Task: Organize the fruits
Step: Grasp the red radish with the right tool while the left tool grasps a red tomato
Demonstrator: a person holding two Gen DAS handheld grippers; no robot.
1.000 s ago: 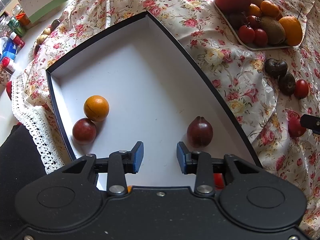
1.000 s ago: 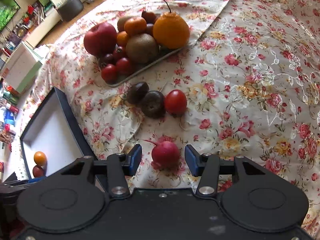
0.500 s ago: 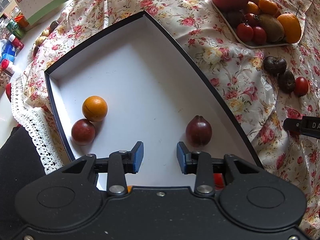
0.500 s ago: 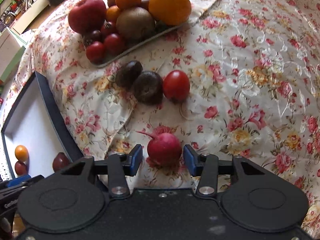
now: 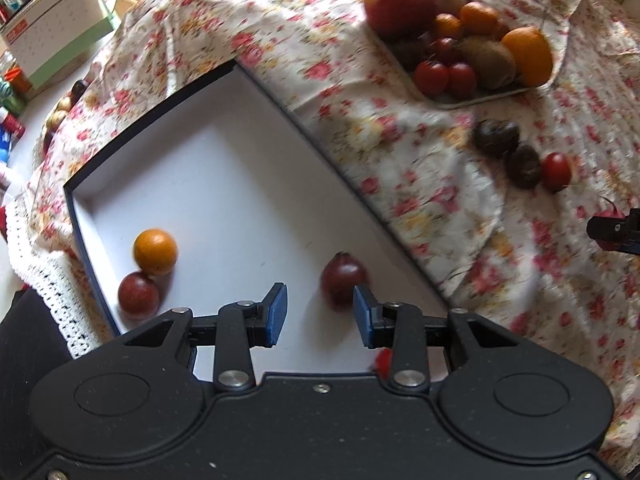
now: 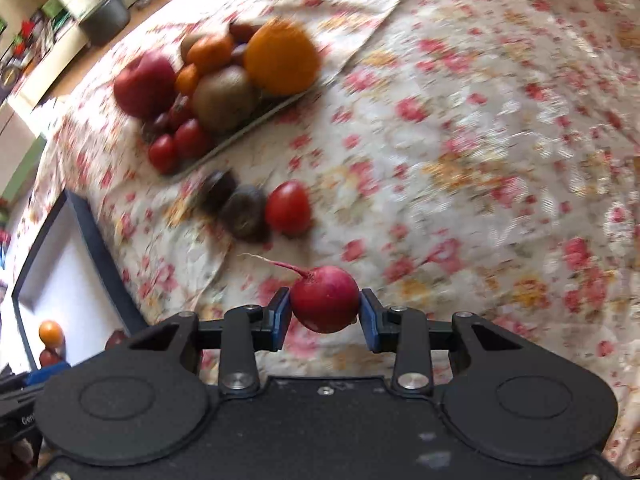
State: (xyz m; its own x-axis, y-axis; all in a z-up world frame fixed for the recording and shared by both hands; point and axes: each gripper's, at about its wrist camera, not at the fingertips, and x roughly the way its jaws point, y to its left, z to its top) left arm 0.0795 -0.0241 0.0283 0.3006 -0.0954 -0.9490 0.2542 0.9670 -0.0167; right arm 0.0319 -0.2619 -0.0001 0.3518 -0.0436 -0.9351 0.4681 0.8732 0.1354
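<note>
The right gripper [image 6: 325,316] had just been closing, and its blue pads pressed both sides of a red radish [image 6: 325,299], whose thin root trailed off to the upper left; beyond its tips lay two dark fruits [image 6: 232,202] and a red tomato [image 6: 288,208] touching in a row on the flowered cloth [image 6: 460,140]; farther ahead to the left stood a tray [image 6: 256,124] piled with fruit. The left gripper [image 5: 320,314] hung over the white box [image 5: 208,168], jaws narrowly apart with nothing between them; a dark red fruit [image 5: 343,276] lay just ahead of its right pad; an orange [image 5: 155,252] and a red fruit [image 5: 139,293] touched in the box corner to its left.
</note>
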